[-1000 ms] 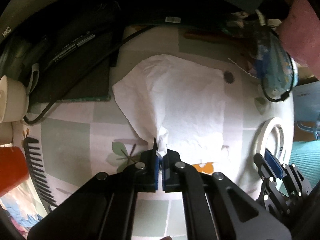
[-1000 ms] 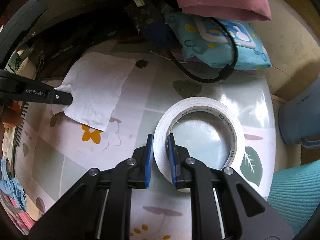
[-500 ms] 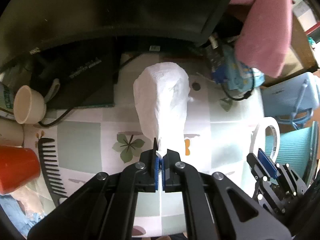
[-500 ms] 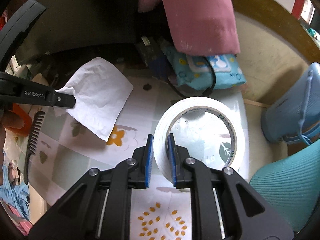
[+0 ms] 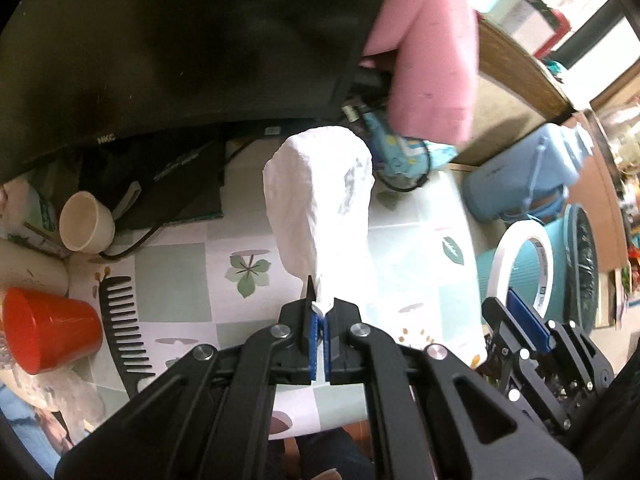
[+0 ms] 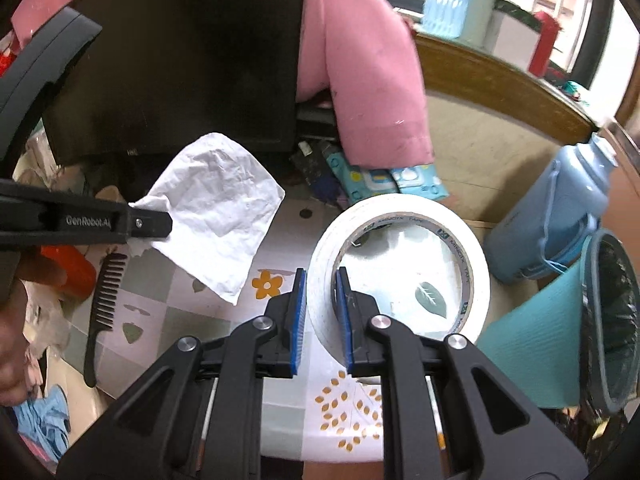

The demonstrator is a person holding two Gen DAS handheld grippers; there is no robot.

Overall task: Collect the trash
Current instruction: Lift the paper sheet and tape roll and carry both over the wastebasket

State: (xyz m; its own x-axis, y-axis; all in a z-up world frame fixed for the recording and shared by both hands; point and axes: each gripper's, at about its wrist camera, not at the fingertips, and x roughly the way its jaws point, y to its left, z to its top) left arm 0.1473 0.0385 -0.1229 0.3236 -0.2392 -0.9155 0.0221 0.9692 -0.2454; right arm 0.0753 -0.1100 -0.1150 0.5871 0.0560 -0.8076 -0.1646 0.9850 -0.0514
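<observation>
**Both grippers loaded, one item each**

Going biggest to smallest: one dark monitor (image 5: 180, 52) is looming at the back of the flowery tablecloth (image 5: 172, 264), with one pink cloth (image 6: 368, 80) draping over its corner. One blue jug (image 6: 560, 216) and one lined bin (image 6: 616, 320) are sitting off the table's right side.

One white tissue (image 5: 320, 208) is hanging in the air above the cloth, with the left gripper (image 5: 319, 320) clenching its corner. One roll of white tape (image 6: 400, 264) is also up off the table, with the right gripper (image 6: 322, 296) pinching its wall, one pad outside and one inside the ring.

Smaller stuff lying around on the left: one red cup (image 5: 48, 332), one cream cup (image 5: 84, 222), one black comb (image 5: 124, 324).
</observation>
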